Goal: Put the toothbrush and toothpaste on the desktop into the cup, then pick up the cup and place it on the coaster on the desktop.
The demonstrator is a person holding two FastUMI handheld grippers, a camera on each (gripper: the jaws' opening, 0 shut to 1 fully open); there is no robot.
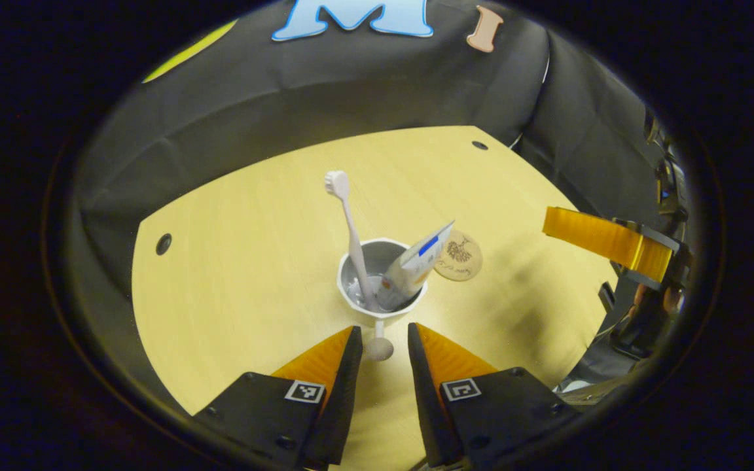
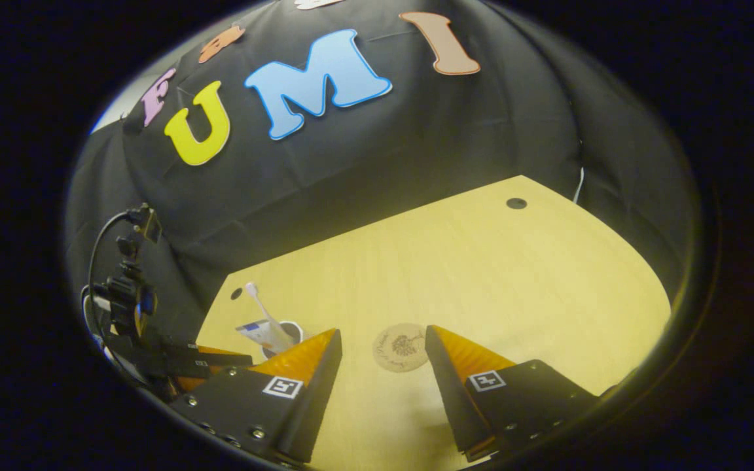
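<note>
Left gripper view. The left gripper (image 1: 380, 340) stands open over the desktop (image 1: 233, 275), its two fingers spread with a clear gap between them and nothing held. Straight ahead of the fingertips, just beyond them, stands the cup (image 1: 380, 278), upright, with its handle (image 1: 379, 343) pointing back into the gap between the fingers. The toothbrush (image 1: 351, 235) leans in the cup, head up and tilted away to the left of the fingers. The toothpaste (image 1: 416, 265) rests in the cup too, its flat end rising toward the right. Beyond the cup on the right side, very close to its rim, lies the round coaster (image 1: 459, 256); whether the two touch cannot be told. Farther right hangs the other gripper, above the desktop's edge.

Right gripper view. The right gripper (image 2: 382, 366) is likewise open and empty, and the coaster (image 2: 402, 348) lies flat on the desktop between and just ahead of its fingers. The cup (image 2: 288, 330), with brush and tube standing in it, is off to the left of the left-hand finger, beside the left gripper's body.

Step in hand, as judged: both articles appear to be in the cup, so the loading is done and the lift is not yet begun. The next move would call for the left gripper to advance, close on the handle or the cup wall, raise the cup without tipping its tall contents, and set it squarely on the coaster to the right.
</note>
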